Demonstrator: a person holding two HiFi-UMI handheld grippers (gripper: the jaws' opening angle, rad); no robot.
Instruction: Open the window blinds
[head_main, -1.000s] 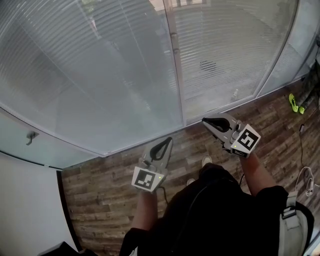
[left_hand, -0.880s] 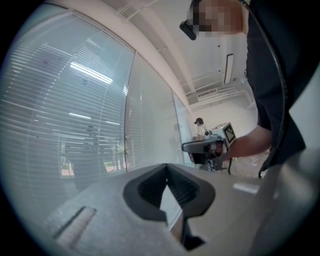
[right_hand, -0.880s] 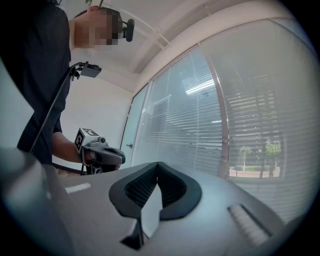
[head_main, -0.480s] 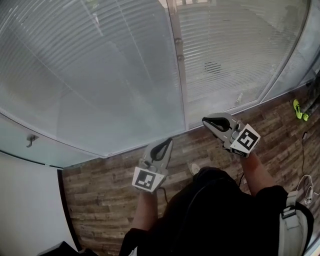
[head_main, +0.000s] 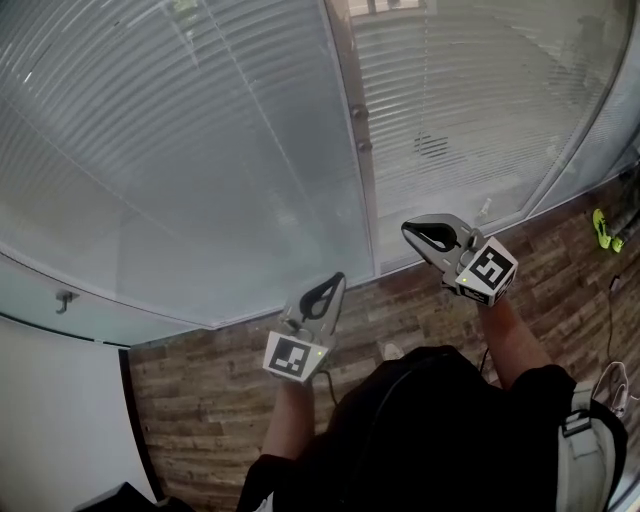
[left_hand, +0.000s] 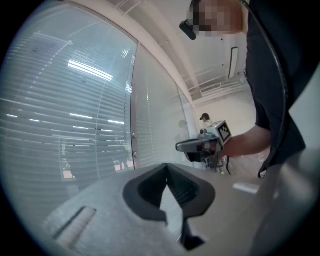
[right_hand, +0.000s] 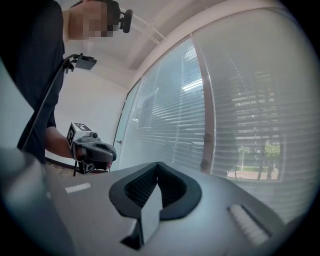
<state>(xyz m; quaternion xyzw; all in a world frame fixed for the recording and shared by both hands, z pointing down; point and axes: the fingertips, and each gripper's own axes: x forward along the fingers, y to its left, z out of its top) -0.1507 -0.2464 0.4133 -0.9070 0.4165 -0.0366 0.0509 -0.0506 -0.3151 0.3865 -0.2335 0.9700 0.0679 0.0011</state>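
The window blinds (head_main: 180, 150) hang with their slats closed behind tall glass panes. A grey upright frame (head_main: 345, 90) between two panes carries two small round knobs (head_main: 358, 113). My left gripper (head_main: 334, 281) is shut with nothing in it and points at the glass, low near the floor line. My right gripper (head_main: 409, 231) is also shut and empty, a little right of the frame's foot. In the left gripper view the jaws (left_hand: 167, 167) meet, with the right gripper (left_hand: 197, 146) beyond. The right gripper view shows closed jaws (right_hand: 158, 164), the frame (right_hand: 208, 110) and the blinds (right_hand: 255, 115).
A wood-plank floor (head_main: 200, 390) runs up to the glass. A small hook or handle (head_main: 63, 298) sits on the glass at the left, above a white wall (head_main: 50, 420). A yellow-green item (head_main: 603, 229) and cables (head_main: 612, 378) lie at the right.
The person and both grippers have moved nearer to the window; the right gripper now stands higher in the head view, close to the frame's foot. Both stay shut.
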